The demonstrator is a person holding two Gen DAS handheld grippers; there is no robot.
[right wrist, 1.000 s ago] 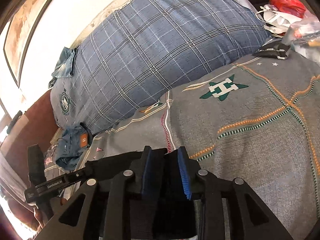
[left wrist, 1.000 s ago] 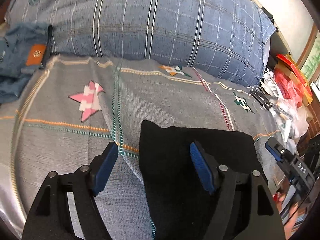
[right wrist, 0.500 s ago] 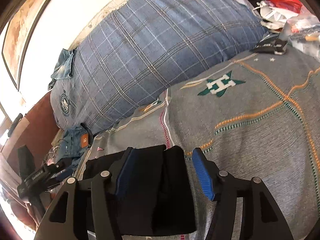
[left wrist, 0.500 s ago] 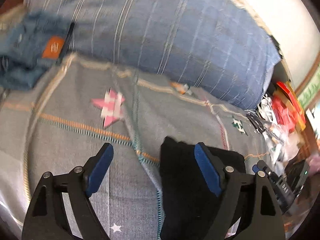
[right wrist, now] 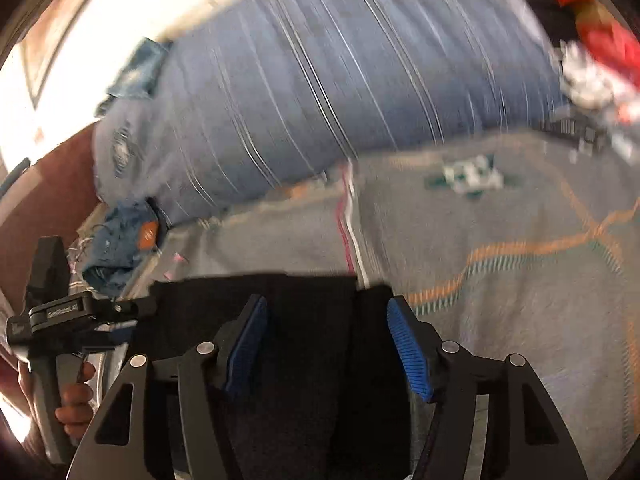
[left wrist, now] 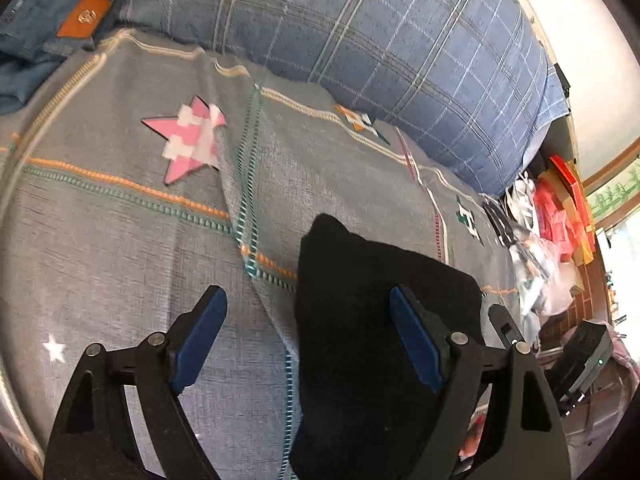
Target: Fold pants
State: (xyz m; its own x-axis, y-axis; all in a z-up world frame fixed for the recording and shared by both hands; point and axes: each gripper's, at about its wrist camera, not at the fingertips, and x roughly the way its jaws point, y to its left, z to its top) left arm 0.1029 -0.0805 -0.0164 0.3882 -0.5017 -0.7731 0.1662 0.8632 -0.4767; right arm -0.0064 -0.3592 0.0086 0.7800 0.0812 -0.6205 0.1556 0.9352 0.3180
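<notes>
The folded black pants lie on a grey patterned blanket. My left gripper is open above the pants' left edge, its right finger over the black cloth and its left finger over the blanket. In the right wrist view the pants lie flat under my right gripper, which is open and holds nothing. The other hand-held gripper shows at the left of that view, held by a hand.
A large blue plaid pillow lies along the far side of the blanket. Folded blue jeans with an orange patch sit at the far left. Red boxes and plastic bags are piled at the right.
My right gripper has opened and let go of the black pants. Both grippers have drawn back a little. The right wrist view is now blurred by motion.
</notes>
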